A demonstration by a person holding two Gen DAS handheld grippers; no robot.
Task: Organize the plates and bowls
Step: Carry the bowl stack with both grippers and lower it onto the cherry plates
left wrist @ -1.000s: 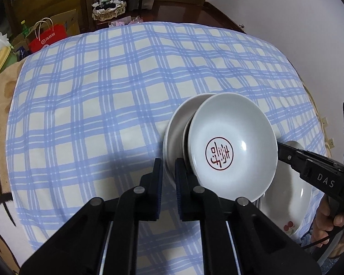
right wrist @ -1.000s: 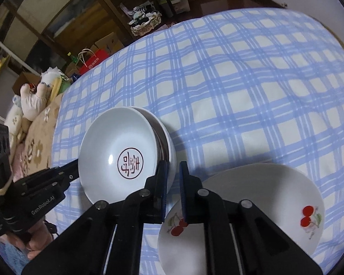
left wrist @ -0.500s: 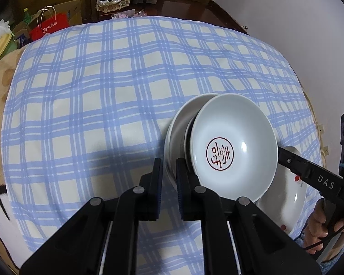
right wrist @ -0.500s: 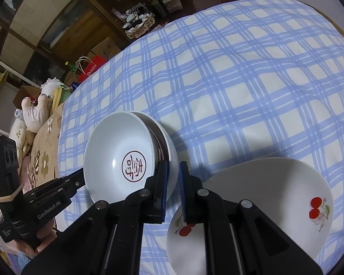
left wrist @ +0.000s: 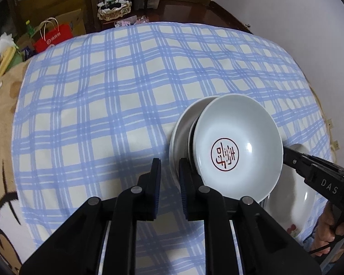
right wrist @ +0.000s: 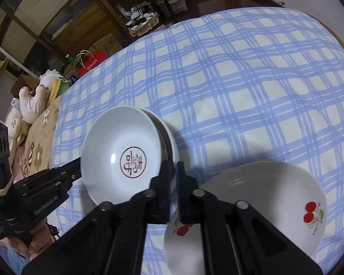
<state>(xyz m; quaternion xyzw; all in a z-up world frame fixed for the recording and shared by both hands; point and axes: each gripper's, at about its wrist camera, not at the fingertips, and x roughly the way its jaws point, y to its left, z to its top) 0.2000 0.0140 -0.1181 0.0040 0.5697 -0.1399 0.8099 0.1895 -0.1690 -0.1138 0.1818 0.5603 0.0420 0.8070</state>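
Blue-and-white plaid cloth (left wrist: 107,105) covers the whole work surface, soft and slightly rumpled.

Cherry bowl (right wrist: 263,197): white, glossy, red cherry prints on the inner wall, largest dish in view. Sits on the cloth at the near right, just beside the stack, partly under the right gripper in its own view.

Seal plate (left wrist: 238,146): shallow white dish with a dark red round seal mark in the centre. Sits tilted and offset on top of the lower white dish (left wrist: 183,133), not nested flush; a dark rim edge shows between them. Stack is on the near right part of the cloth.

Left gripper (left wrist: 169,171): jaws opening, a narrow gap between the pads. The lower dish's rim sits around that gap; can't tell whether the pads touch it.

Right gripper (right wrist: 174,171): jaws pressed almost fully together at the stack's right edge. Blurred there, can't tell if a rim is pinched.

A hand (right wrist: 37,240) grips the left tool's handle.
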